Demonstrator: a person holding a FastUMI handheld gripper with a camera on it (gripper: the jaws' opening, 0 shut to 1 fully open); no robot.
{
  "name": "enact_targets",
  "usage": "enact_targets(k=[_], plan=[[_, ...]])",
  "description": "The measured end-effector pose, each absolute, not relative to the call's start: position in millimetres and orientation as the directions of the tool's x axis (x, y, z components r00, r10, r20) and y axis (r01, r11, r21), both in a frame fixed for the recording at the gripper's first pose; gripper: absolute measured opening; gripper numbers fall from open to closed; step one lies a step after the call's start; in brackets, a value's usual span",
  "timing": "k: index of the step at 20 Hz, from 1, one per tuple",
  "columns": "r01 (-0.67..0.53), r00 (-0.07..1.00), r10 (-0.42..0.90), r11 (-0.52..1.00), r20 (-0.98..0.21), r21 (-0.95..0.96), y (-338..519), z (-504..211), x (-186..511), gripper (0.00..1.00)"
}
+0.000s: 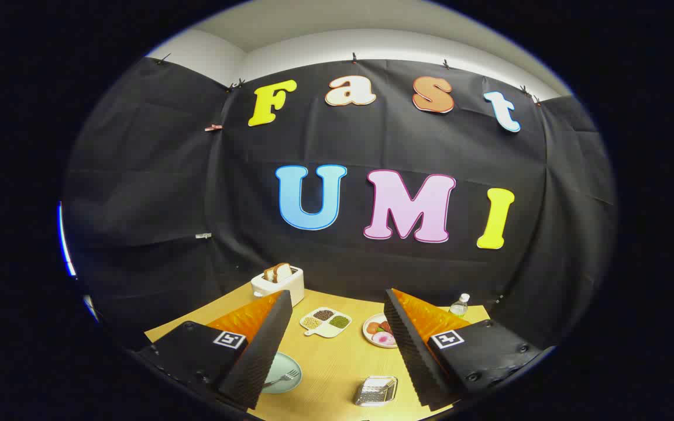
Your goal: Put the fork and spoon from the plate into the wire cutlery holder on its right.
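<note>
Wooden table [337, 365] under black-draped booth | gripper [337, 351] fingers spread wide, empty, high above | fork [283, 379] on pale plate [288, 363] by left finger; spoon unclear | wire cutlery holder [375, 390] right of plate | descend, straddle fork handle squarely before closing.

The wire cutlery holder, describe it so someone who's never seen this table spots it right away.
On the wooden table, between the open gripper fingers, the wire cutlery holder sits right of the pale green plate. It is the table's one silvery mesh thing.
</note>
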State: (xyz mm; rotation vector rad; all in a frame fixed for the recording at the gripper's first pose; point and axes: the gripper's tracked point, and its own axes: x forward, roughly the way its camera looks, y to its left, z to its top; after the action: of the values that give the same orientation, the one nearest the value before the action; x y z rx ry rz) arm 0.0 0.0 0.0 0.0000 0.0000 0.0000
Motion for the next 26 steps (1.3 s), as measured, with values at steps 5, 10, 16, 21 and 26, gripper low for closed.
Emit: enact_targets(k=[5, 10, 16, 21, 26], plan=[[0.017, 1.000, -0.017, 1.000, -0.017, 0.012, -1.1, -4.6, 4.7, 0.98], [0.023, 0.999, -0.022, 1.000, -0.027, 0.008, 5.1, -7.9, 10.7, 0.98], [0.030, 0.999, -0.030, 0.999, -0.042, 0.014, 16.0, -12.5, 20.8, 0.98], [-0.056, 0.952, 0.094, 0.989, -0.290, 0.136, 71.5, -80.7, 29.0, 0.98], [-0.079, 0.773, 0.209, 0.968, -0.599, 0.236, 137.4, -209.3, 25.5, 0.98]])
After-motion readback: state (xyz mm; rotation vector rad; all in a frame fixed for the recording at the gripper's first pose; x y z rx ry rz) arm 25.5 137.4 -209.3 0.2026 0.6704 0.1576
